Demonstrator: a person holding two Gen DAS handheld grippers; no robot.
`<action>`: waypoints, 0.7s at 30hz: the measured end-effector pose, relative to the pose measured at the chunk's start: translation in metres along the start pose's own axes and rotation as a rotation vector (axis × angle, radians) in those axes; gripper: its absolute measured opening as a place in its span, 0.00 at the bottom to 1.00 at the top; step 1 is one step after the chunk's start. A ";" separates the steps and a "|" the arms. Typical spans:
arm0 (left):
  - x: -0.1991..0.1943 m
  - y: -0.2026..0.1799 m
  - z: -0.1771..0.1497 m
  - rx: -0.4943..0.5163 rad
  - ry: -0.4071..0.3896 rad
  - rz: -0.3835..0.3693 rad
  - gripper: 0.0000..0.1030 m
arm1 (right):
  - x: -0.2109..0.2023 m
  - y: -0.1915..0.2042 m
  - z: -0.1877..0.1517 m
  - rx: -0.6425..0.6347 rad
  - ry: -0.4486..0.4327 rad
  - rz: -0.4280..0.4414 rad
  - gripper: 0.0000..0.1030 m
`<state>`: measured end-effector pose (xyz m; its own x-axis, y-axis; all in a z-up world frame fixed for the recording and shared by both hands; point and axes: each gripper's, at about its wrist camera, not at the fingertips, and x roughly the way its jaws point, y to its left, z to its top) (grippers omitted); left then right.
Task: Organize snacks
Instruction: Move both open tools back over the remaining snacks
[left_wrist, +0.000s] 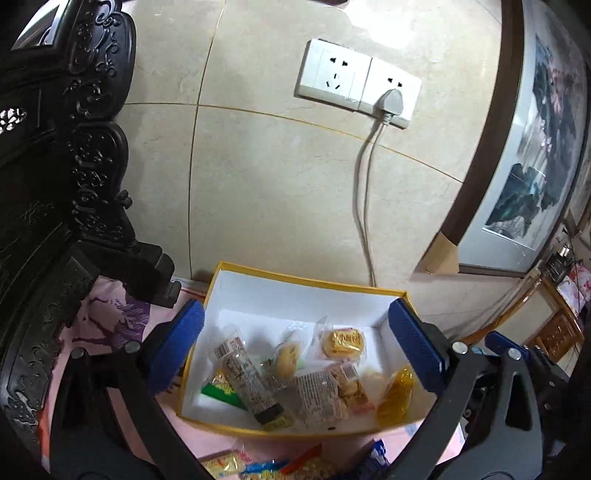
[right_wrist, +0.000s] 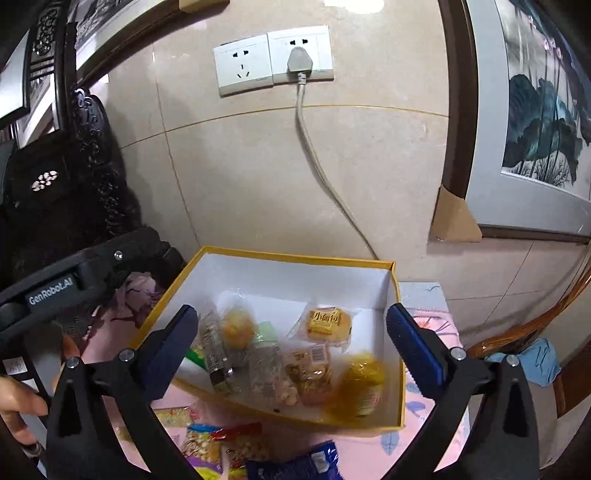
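Note:
A white box with a yellow rim stands on a pink patterned cloth against the wall. Several wrapped snacks lie inside: a long clear tube packet, a small cake in an orange wrapper, a yellow packet that looks blurred in the right wrist view. My left gripper hangs open above the box with nothing between its blue pads. My right gripper is also open over the box and holds nothing. More loose snacks lie on the cloth in front of the box.
Dark carved wooden furniture crowds the left side. A wall socket with a plug and its cable hangs behind the box. A framed painting leans at right, beside a wooden chair with blue cloth. A person's hand holds the left gripper.

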<state>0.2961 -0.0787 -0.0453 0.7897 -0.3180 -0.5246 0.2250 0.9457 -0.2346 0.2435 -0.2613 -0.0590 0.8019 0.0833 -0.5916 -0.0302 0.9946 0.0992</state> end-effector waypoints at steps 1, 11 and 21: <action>-0.005 0.000 -0.001 0.002 -0.006 -0.002 0.98 | -0.004 0.000 -0.002 0.006 0.002 0.006 0.99; -0.055 0.013 -0.061 0.113 0.052 -0.007 0.98 | -0.039 -0.019 -0.063 0.074 0.111 0.043 0.99; -0.079 0.040 -0.170 0.193 0.276 0.011 0.98 | -0.054 -0.010 -0.178 0.132 0.403 0.116 0.75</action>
<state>0.1453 -0.0270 -0.1524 0.6146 -0.2886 -0.7342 0.3418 0.9362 -0.0818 0.0940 -0.2648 -0.1705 0.4999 0.2379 -0.8328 -0.0091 0.9629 0.2696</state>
